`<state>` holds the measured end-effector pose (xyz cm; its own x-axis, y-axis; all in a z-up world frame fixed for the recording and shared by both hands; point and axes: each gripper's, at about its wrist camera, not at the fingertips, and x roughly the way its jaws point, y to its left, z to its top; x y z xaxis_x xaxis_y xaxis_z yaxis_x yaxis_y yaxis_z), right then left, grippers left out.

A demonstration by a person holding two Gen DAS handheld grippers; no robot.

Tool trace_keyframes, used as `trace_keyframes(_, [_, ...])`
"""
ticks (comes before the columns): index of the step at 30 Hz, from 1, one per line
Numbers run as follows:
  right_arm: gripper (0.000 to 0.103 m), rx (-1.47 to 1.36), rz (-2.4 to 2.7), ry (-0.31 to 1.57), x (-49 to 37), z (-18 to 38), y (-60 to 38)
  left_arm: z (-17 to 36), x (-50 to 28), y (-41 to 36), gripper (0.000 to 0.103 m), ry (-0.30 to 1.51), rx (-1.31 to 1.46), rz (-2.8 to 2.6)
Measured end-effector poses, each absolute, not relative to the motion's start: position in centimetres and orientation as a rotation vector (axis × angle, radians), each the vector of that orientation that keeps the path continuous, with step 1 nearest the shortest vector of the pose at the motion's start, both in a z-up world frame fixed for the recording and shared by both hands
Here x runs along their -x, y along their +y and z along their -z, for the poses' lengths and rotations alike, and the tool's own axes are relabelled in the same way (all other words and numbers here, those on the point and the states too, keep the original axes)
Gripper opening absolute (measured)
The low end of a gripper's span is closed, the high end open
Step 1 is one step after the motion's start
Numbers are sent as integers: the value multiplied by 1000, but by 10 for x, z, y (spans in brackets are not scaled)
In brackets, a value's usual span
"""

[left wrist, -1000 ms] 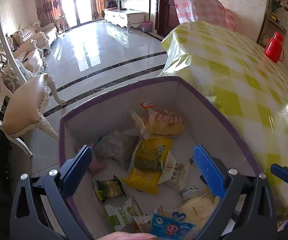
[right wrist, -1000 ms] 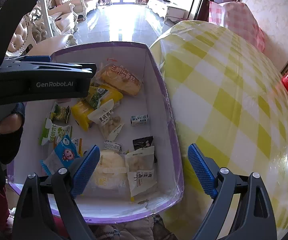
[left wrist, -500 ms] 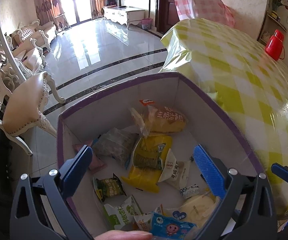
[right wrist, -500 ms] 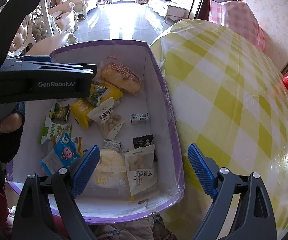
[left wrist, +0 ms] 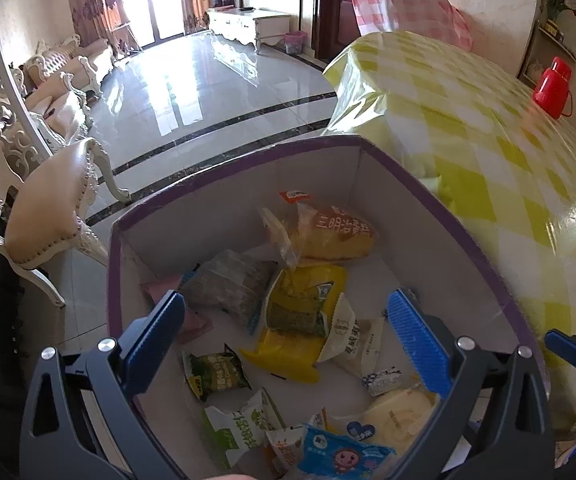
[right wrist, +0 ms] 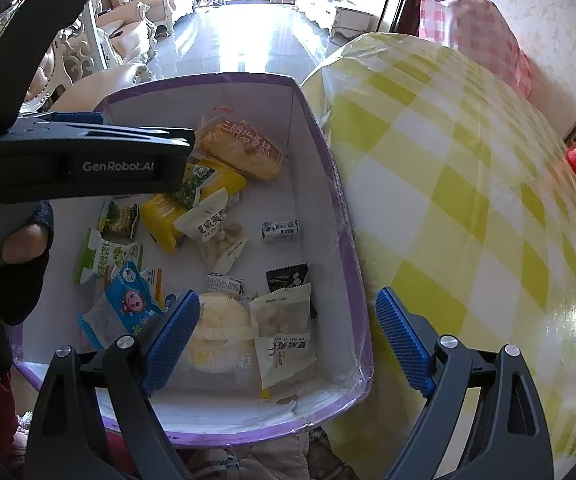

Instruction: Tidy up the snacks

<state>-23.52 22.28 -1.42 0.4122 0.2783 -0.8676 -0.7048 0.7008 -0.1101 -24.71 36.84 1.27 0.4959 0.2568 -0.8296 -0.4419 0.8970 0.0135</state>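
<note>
1. The tabletop [right wrist: 467, 184], under a yellow-and-white checked cover, fills the right side of both views; a red flask [left wrist: 552, 87] stands at its far edge.
2. A purple-rimmed box [right wrist: 339, 216] with white inner walls sits just beside the tabletop's edge, its long axis running away from the cameras.
3. The snacks lie loose on the box floor. A sandwich cake pack [right wrist: 242, 148] lies at the far end, long axis slanting across the box. A yellow pack [left wrist: 301, 316] lies just nearer, its length running roughly along the box. A round pale cake [right wrist: 222, 334] lies at the near end, a white nut pouch [right wrist: 284, 332] overlapping it.
4. The left tongs [left wrist: 288, 344] hover spread wide above the box, holding nothing.
5. The right tongs [right wrist: 288, 340] are likewise spread and empty, over the near right corner.
</note>
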Motion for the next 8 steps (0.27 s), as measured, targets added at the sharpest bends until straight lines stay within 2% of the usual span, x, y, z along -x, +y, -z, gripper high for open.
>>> trace_keyframes(8, [87, 491, -655, 956, 235, 11, 219, -11, 243, 369, 102, 982, 224, -405])
